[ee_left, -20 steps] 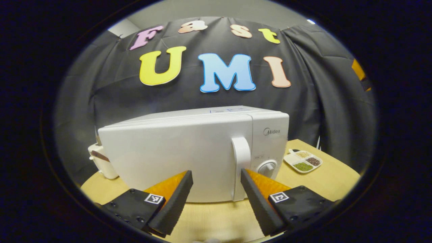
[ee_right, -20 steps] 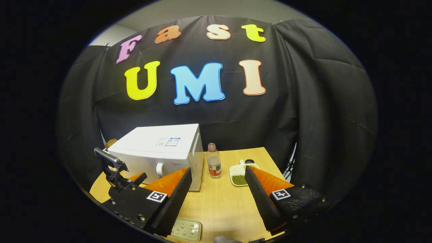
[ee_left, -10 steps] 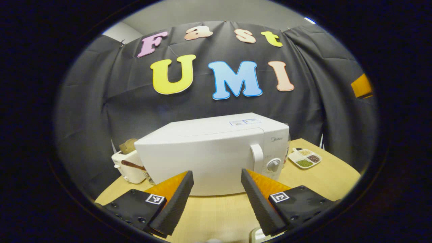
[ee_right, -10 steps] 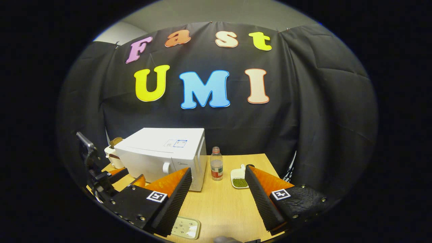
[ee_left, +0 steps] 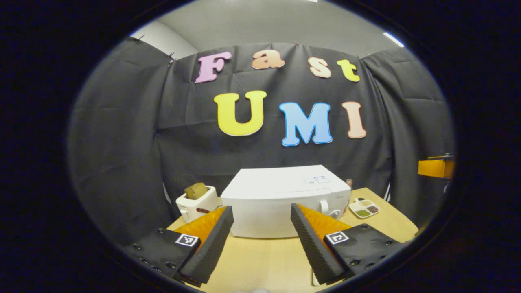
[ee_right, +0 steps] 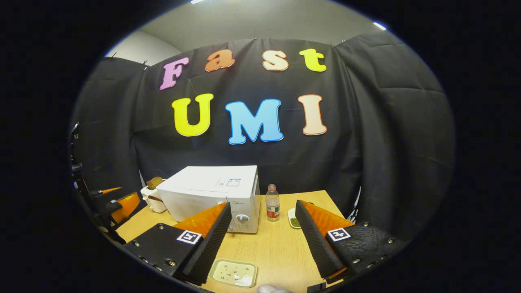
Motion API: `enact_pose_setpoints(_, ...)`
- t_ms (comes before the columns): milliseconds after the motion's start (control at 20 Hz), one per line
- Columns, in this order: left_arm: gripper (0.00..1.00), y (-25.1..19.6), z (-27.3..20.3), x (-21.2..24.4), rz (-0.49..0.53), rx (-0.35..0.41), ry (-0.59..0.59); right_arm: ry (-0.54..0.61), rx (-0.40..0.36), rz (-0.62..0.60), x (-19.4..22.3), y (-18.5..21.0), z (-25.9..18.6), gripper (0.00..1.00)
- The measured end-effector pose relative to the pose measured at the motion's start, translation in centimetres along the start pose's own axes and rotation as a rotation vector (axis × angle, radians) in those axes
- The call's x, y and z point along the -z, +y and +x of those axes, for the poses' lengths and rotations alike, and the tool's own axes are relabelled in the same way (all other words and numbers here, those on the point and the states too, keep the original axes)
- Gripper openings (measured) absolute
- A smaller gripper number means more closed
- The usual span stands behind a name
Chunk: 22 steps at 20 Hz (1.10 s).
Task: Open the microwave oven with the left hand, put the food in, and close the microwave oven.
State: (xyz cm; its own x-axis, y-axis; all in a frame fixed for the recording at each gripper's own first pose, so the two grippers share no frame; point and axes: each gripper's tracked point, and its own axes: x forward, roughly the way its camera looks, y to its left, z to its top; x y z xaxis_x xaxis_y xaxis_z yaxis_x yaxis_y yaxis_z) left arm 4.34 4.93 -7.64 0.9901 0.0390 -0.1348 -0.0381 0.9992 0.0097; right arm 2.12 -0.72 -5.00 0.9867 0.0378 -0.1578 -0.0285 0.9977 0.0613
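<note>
While the microwave point(ee_left: 268, 203) sits closed on the tabletop point(ee_right: 281, 248), both claws, left point(ee_left: 260, 240) and right point(ee_right: 262, 240), hang wide and empty before it, well apart from its door.

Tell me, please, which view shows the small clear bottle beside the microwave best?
The right gripper view: the bottle stands whole on the table, just right of the microwave. In the left gripper view only its top peeks over the microwave's far corner.

A staged recording booth: black cloth point(ee_right: 366, 122) hangs behind a wooden table point(ee_right: 276, 248) dressed as a kitchen, with a white microwave oven point(ee_right: 211, 195), a toaster point(ee_left: 197, 201) left of it, a bottle point(ee_right: 272, 208) right.
</note>
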Motion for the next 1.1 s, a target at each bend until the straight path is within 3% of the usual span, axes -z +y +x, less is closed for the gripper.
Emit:
enact_pose_setpoints(250, 1.00, -0.6, -3.3, -3.4, -0.016, 0.023, -0.055, -0.044, 0.014, -0.008, -0.4, 0.2, -2.2, 0.96)
enact_pose_setpoints(300, 0.95, -0.6, -4.0, -3.7, -0.009, 0.023, -0.065, -0.042, 0.017, -0.009, -0.2, 0.1, -2.4, 0.96)
enact_pose_setpoints(500, 1.00, -1.2, -5.6, -3.5, -0.006, 0.036, -0.063, -0.064, 0.019, 0.008, -0.2, 0.8, -3.5, 0.96)
enact_pose_setpoints(800, 0.94, -1.3, -6.0, -4.0, -0.018, 0.054, -0.072, -0.080, 0.020, -0.002, -0.5, 1.7, -4.2, 0.96)
enact_pose_setpoints(1100, 0.97, -1.7, -6.0, -4.2, -0.018, 0.075, -0.080, -0.120, 0.046, -0.008, -1.7, 1.7, -4.5, 0.96)
